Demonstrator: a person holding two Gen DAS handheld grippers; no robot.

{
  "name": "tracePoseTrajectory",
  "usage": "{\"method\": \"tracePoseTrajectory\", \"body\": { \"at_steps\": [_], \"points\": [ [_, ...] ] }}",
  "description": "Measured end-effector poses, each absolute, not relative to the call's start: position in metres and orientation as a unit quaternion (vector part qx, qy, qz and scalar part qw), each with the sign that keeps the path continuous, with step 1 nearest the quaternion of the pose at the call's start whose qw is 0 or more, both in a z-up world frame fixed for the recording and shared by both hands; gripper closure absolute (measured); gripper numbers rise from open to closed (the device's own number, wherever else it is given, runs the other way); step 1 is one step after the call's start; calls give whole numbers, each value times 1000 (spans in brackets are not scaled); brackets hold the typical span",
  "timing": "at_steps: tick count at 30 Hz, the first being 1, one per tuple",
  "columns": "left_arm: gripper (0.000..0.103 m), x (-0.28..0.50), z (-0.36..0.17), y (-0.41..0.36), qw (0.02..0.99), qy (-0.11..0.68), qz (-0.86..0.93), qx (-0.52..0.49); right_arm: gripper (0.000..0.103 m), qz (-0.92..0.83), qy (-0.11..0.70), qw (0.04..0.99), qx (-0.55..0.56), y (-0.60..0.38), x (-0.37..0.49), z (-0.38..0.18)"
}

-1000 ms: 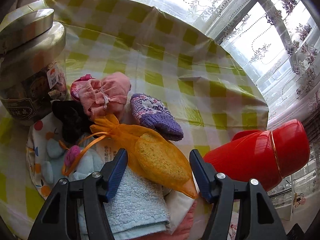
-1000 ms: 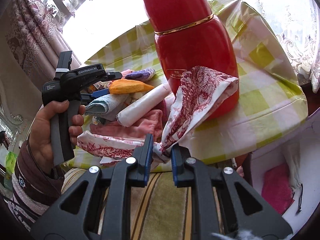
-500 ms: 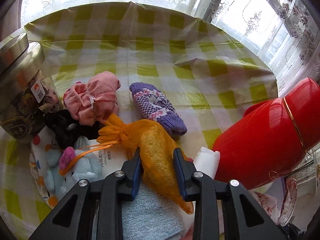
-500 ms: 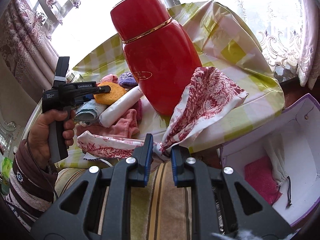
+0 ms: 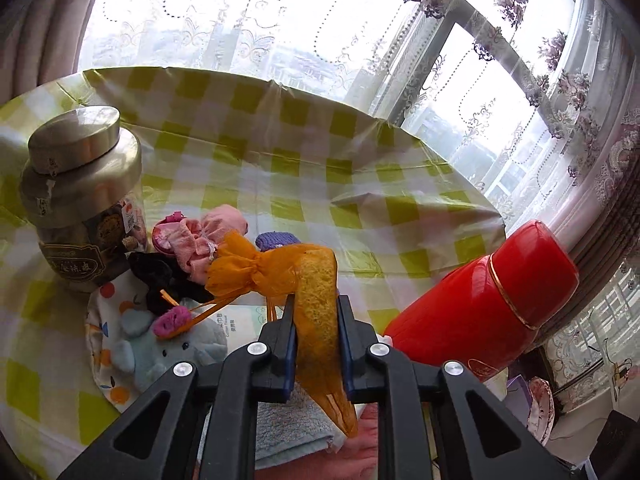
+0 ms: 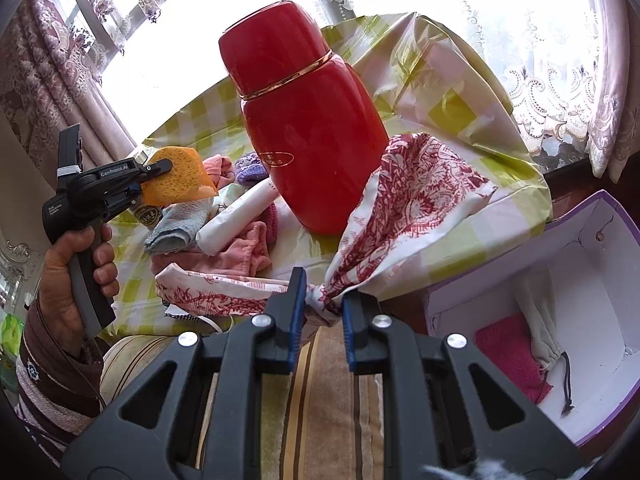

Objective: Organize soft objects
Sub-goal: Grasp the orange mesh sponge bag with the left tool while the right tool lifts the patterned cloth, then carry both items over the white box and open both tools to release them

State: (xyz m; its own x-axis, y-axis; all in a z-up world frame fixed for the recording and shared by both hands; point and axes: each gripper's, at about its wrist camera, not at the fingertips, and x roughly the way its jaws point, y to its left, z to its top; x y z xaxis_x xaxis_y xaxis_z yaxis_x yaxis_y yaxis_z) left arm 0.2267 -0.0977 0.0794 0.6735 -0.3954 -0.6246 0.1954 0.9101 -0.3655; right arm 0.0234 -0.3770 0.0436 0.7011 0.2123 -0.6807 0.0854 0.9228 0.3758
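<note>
The orange mesh pouch (image 5: 316, 300) with its sponge inside is up off the pile, pinched between the left gripper (image 5: 316, 332) fingers, which are closing on it; the drawstring (image 5: 192, 312) trails down toward the plush toy (image 5: 160, 344). The grip sits mid-pouch, likely so it hangs without slipping. Over to the right gripper (image 6: 324, 304): fingers clamped on a bunched corner of the red-patterned cloth (image 6: 412, 196), which drapes up over the table edge (image 6: 460, 240), probably held ready for the white box (image 6: 592, 280) beside it, where a pink towel (image 6: 508, 352) already lies. Left on the table: blue towel (image 6: 176, 224), white roll (image 6: 236, 216), pink garment (image 6: 240, 252), all crowding the red flask (image 6: 312, 152).
</note>
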Motion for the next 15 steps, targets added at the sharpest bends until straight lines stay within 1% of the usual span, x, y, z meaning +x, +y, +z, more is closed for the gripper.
{"method": "tracePoseTrajectory", "body": {
  "at_steps": [6, 15],
  "points": [
    [85, 194, 92, -78, 908, 349, -163, -164, 83, 36, 384, 905, 181, -379, 19, 46],
    [86, 133, 95, -63, 906, 349, -161, -177, 83, 26, 393, 904, 168, -388, 16, 51]
  ]
}}
